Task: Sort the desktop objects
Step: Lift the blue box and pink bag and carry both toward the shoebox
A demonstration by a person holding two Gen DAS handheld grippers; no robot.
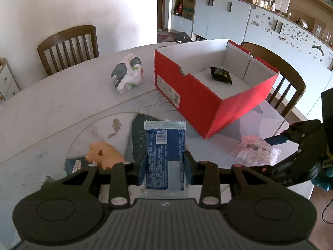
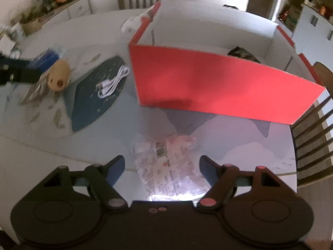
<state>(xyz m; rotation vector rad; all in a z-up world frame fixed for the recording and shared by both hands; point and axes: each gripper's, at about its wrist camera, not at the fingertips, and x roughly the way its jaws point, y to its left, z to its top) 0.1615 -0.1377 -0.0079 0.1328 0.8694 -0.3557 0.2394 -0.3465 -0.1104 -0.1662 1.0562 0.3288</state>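
Note:
My left gripper (image 1: 164, 166) is shut on a blue snack packet (image 1: 164, 152), held above the table. A red box (image 1: 208, 104) stands ahead, open, with a dark packet (image 1: 221, 74) inside. My right gripper (image 2: 162, 166) is open, its fingers on either side of a pink-and-white packet (image 2: 166, 166) that lies on the table. That packet also shows in the left wrist view (image 1: 256, 153), with the right gripper (image 1: 276, 140) just right of it. An orange pig toy (image 1: 105, 155) lies left of the blue packet. A white-green bag (image 1: 128, 76) lies left of the box.
A white cable (image 2: 113, 82) lies on a dark mat patch (image 2: 93, 100) left of the red box (image 2: 208, 87). The pig toy (image 2: 59, 76) is further left. Wooden chairs (image 1: 68, 48) stand around the table. The table edge is near on the right.

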